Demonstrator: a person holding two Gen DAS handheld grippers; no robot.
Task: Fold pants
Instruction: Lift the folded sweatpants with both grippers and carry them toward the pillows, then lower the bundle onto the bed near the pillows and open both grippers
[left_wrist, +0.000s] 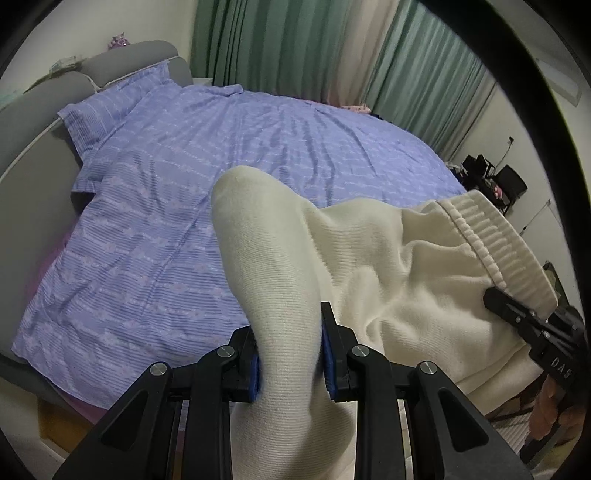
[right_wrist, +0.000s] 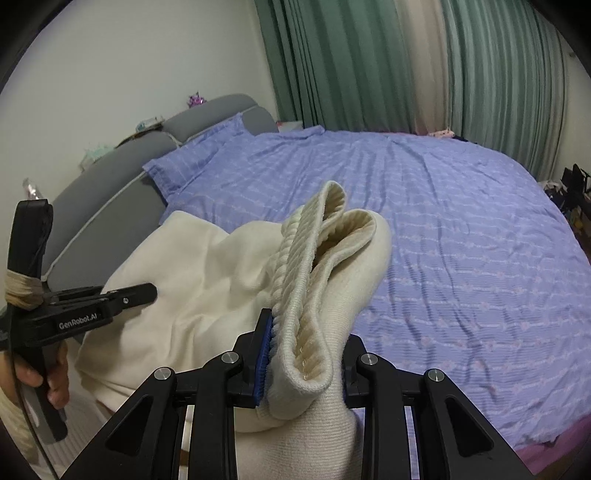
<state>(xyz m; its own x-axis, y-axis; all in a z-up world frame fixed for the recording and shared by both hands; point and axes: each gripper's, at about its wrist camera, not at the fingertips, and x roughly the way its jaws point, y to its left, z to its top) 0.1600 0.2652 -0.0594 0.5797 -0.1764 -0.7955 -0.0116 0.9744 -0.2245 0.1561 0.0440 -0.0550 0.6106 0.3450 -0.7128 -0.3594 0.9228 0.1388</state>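
Cream knit pants (left_wrist: 388, 266) hang in the air between both grippers, above the near edge of the bed. My left gripper (left_wrist: 290, 354) is shut on a bunched fold of the pants fabric, which stands up past its blue pads. My right gripper (right_wrist: 303, 363) is shut on the doubled ribbed waistband (right_wrist: 325, 254). In the left wrist view the right gripper (left_wrist: 517, 317) shows at the right, clamped on the waistband (left_wrist: 491, 236). In the right wrist view the left gripper (right_wrist: 92, 306) shows at the left, held by a hand (right_wrist: 40, 376), with the pants (right_wrist: 192, 291) sagging between.
A wide bed with a lilac-blue striped cover (left_wrist: 207, 177) fills both views. Matching pillows (left_wrist: 110, 107) lie against a grey padded headboard (left_wrist: 40, 162). Green curtains (right_wrist: 369, 62) hang behind the bed. Dark equipment (left_wrist: 495, 181) stands on the floor at the far right.
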